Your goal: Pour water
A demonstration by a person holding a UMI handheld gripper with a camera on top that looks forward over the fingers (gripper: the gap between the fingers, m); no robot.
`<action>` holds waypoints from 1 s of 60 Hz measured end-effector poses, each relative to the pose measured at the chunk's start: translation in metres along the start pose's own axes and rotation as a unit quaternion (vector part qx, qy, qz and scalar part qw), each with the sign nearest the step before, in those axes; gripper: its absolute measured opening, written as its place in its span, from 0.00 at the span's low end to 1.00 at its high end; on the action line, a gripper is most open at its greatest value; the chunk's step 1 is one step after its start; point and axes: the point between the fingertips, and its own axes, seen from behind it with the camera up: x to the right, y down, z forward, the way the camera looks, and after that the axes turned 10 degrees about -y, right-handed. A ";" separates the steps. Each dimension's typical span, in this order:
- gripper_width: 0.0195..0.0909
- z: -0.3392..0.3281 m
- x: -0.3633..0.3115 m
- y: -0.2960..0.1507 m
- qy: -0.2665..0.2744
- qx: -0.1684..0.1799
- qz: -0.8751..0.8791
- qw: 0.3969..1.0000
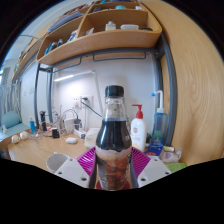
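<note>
Bottle held upright in the jaws, low in the centre of the frame.

The gripper [112, 168] has its jaws closed on a dark-filled bottle [113, 135] with a black cap; the magenta pads [89, 158] press on it from both sides; the bottle stands upright and fills the middle of the frame from the bottom up to mid-height; behind it, right of centre, a white pump bottle [138, 130] with a red top stands on the wooden bench [40, 152]; small items crowd the bench at the left of the frame; wooden shelves [95, 40] with boxes and containers run across the upper part of the frame above a white wall.
</note>
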 end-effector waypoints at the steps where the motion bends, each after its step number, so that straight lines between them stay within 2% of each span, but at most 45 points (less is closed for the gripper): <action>1: 0.43 0.000 0.000 0.000 0.000 0.000 0.000 1.000; 5: 0.51 -0.002 0.002 0.002 0.005 -0.009 -0.002 1.000; 10: 0.81 -0.012 0.008 0.000 0.025 -0.019 -0.012 0.999; 12: 0.85 -0.018 0.009 -0.001 0.033 -0.018 -0.013 0.999; 30: 0.91 -0.096 -0.017 0.015 0.093 -0.038 0.060 0.993; 48: 0.91 -0.139 -0.077 -0.023 0.086 -0.016 0.026 0.996; 60: 0.91 -0.151 -0.093 -0.036 0.087 -0.005 0.024 0.996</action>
